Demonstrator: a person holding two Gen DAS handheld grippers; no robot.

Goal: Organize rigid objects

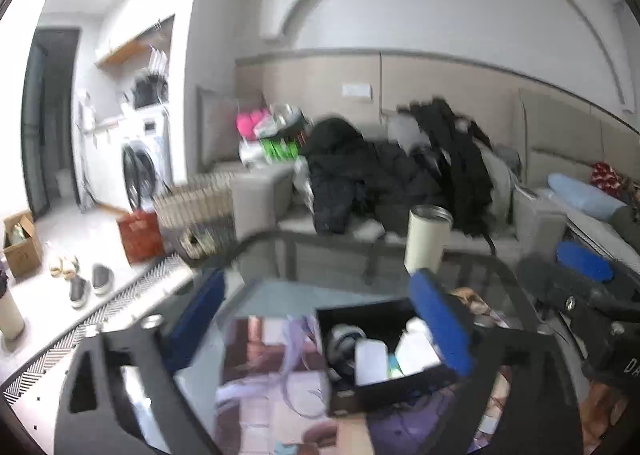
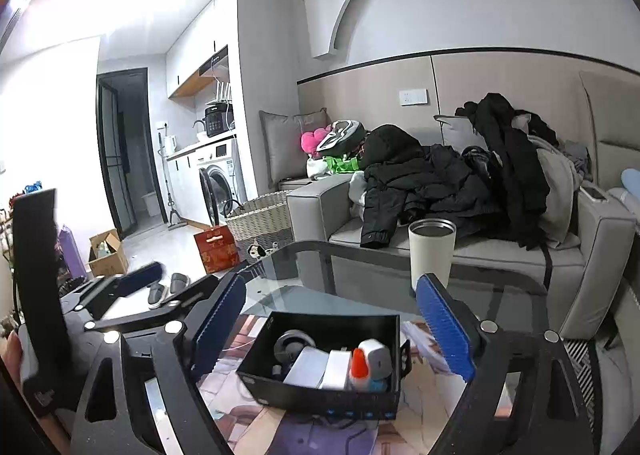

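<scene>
A black open box (image 2: pixel 320 383) stands on a glass table (image 2: pixel 360 267), holding a tape roll (image 2: pixel 292 343), white boxes (image 2: pixel 320 369) and a white glue bottle with an orange cap (image 2: pixel 370 365). My right gripper (image 2: pixel 340 319) is open and empty, its blue pads either side of the box and above it. My left gripper (image 1: pixel 320 319) is open and empty; the box (image 1: pixel 384 383) lies under its right finger. The left view is blurred. A cream tumbler (image 2: pixel 431 255) stands upright behind the box, also in the left wrist view (image 1: pixel 426 241).
A printed mat (image 2: pixel 256 427) lies under the box. A grey sofa (image 2: pixel 460 251) piled with black jackets (image 2: pixel 440 183) is behind the table. A wicker basket (image 2: pixel 260 221), a red box (image 2: pixel 216 249) and slippers (image 2: pixel 168 287) are on the floor at left.
</scene>
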